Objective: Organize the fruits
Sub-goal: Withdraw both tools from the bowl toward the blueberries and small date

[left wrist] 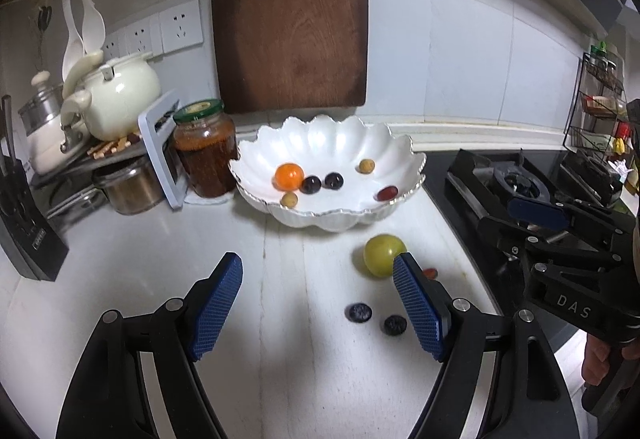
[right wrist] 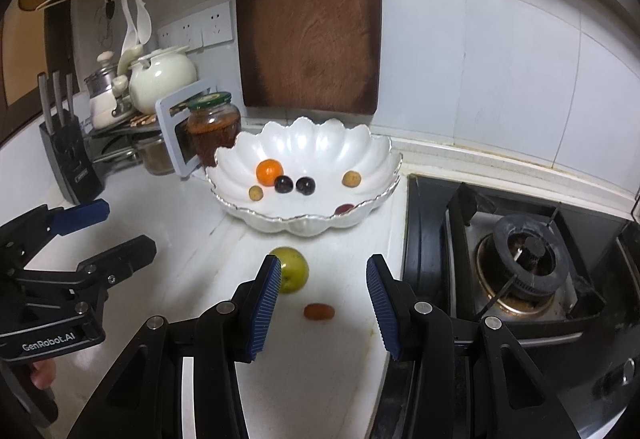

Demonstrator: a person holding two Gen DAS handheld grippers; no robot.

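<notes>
A white scalloped bowl (left wrist: 304,143) (right wrist: 308,147) at the back of the counter holds an orange (left wrist: 289,176) (right wrist: 269,171), two dark grapes (left wrist: 322,183), two small tan fruits and a red grape (left wrist: 386,193). In front of it on the counter lie a green fruit (left wrist: 383,254) (right wrist: 292,271), a small red fruit (right wrist: 319,312) (left wrist: 430,272) and two dark blueberries (left wrist: 358,312) (left wrist: 395,324). My left gripper (left wrist: 318,267) is open above the counter, its right pad beside the green fruit. My right gripper (right wrist: 322,271) is open, the red fruit lying between and below its fingers.
A wooden cutting board (left wrist: 290,11) leans on the tiled wall behind the bowl. A jar (left wrist: 206,149), a kettle (left wrist: 120,95), pots and a knife block (right wrist: 70,155) crowd the left. A gas stove (right wrist: 520,259) borders the counter on the right.
</notes>
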